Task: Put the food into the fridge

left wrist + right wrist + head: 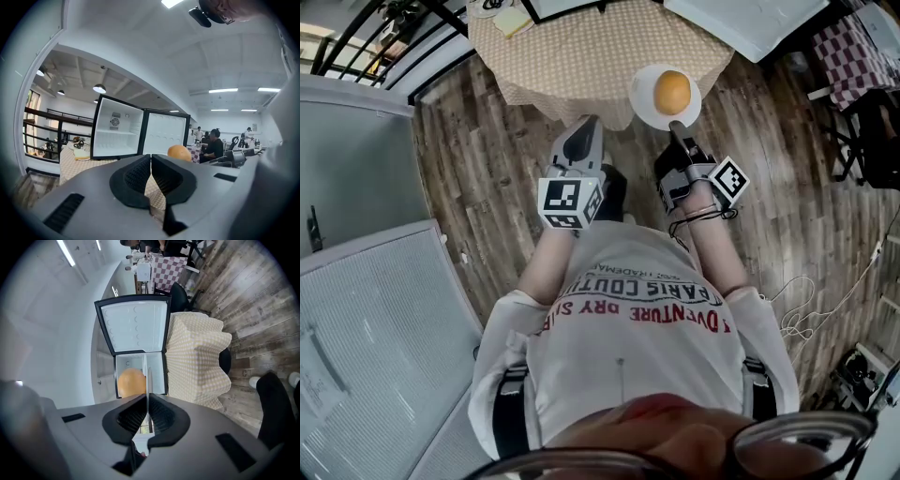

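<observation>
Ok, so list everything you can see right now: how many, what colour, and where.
table: one, under a beige check cloth, ahead of the person
fridge: one, white inside with a dark frame, door open, on the table
plate: one, white, at the table's near edge, held by its rim
orange: one, orange, on the plate
floor: brown wood planks, around the table
people: several, at desks far behind the fridge
shirt: one, white with print, on the person
left hand-held gripper: one, grey, shut and empty, left of the plate
right hand-held gripper: one, black, shut on the plate's rim
</observation>
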### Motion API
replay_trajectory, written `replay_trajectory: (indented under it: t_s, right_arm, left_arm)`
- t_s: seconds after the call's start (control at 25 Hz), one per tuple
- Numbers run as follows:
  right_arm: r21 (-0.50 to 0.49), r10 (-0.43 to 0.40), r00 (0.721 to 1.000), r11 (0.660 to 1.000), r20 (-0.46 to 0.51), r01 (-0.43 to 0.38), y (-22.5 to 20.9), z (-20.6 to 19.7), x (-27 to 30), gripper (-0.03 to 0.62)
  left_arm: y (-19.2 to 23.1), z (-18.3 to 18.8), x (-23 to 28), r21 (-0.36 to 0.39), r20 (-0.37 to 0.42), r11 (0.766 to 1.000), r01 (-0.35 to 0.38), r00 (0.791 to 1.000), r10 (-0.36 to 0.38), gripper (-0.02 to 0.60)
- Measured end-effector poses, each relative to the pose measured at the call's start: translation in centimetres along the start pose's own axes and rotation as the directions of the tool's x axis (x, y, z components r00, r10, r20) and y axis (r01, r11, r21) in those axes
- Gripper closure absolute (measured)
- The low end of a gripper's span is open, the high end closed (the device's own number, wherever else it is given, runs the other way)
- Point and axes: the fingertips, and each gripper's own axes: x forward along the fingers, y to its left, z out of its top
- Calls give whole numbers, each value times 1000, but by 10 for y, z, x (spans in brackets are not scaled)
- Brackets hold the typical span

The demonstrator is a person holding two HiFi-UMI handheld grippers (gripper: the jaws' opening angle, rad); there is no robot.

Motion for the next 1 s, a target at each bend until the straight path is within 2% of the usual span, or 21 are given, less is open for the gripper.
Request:
replay_trajectory:
  t_s: [0.08, 0.24, 0.36, 0.56, 0.8, 1.0]
  right_arm:
    - [1, -7, 1000, 1000, 8, 7, 0, 14, 11, 559]
    - [11, -34, 999, 999, 27, 34, 17, 62, 59, 559]
    - [-9, -48, 998, 999, 39, 48, 27, 80, 94, 560]
    - [-12, -33, 997, 999, 72, 34, 47, 95, 161, 559]
    - [-26, 24, 998, 999, 65, -22, 72, 102, 249, 560]
    - [-35, 21, 998, 999, 55, -19, 74, 107, 299, 559]
  left_arm:
    - [2, 2, 19, -7, 0, 1000, 1, 1000, -1, 554]
    - [10, 27, 98, -20, -16, 1000, 21, 1000, -21, 554]
    - [26, 43, 141, -29, -13, 999, 41, 999, -41, 554]
    - [63, 65, 199, -40, 3, 997, 69, 998, -69, 554]
    - [113, 89, 265, -25, 20, 996, 86, 996, -86, 554]
    - [151, 99, 297, -17, 22, 998, 68, 997, -68, 554]
